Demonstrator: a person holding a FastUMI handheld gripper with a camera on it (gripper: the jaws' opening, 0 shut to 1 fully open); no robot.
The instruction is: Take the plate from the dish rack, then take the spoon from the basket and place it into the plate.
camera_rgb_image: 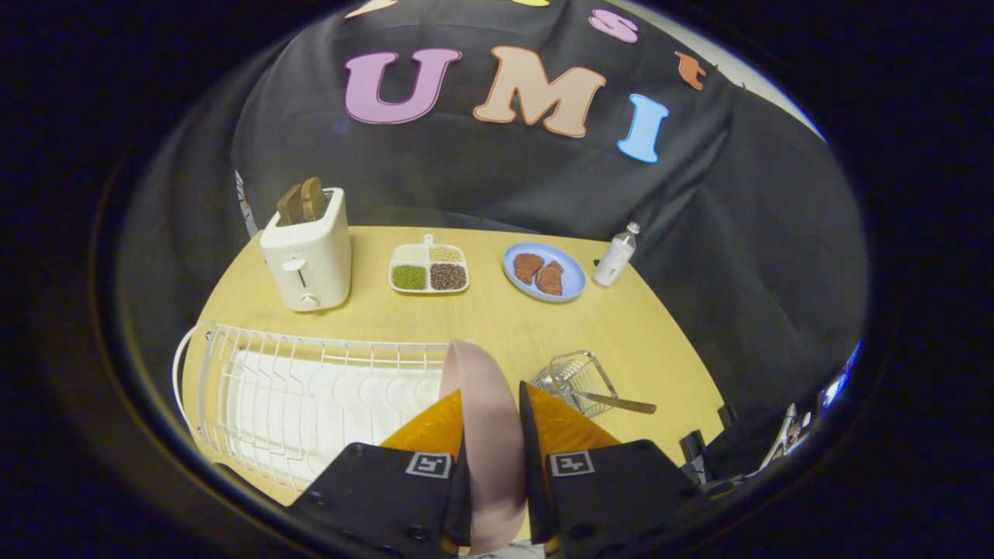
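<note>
Here the gripper [491, 423] is clamping the pink plate [485, 435] edge-on between both fingers, the plate standing upright at the right end of the white rack [295, 396]. Just right of the fingers, the wire basket [578, 376] is lying on the table [497, 318] with the spoon [617, 402] poking out rightward. Farther off, a toaster [308, 260], a divided tray [429, 269], a blue plate [543, 272] and a bottle [616, 256] are sitting in a row.

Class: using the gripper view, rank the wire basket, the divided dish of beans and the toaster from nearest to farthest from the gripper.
The gripper is shut on the pink plate.
1. Wire basket, just ahead, right of the fingers.
2. Divided dish of beans, beyond, mid-table.
3. Toaster, far left corner; close to the dish's distance.
</note>
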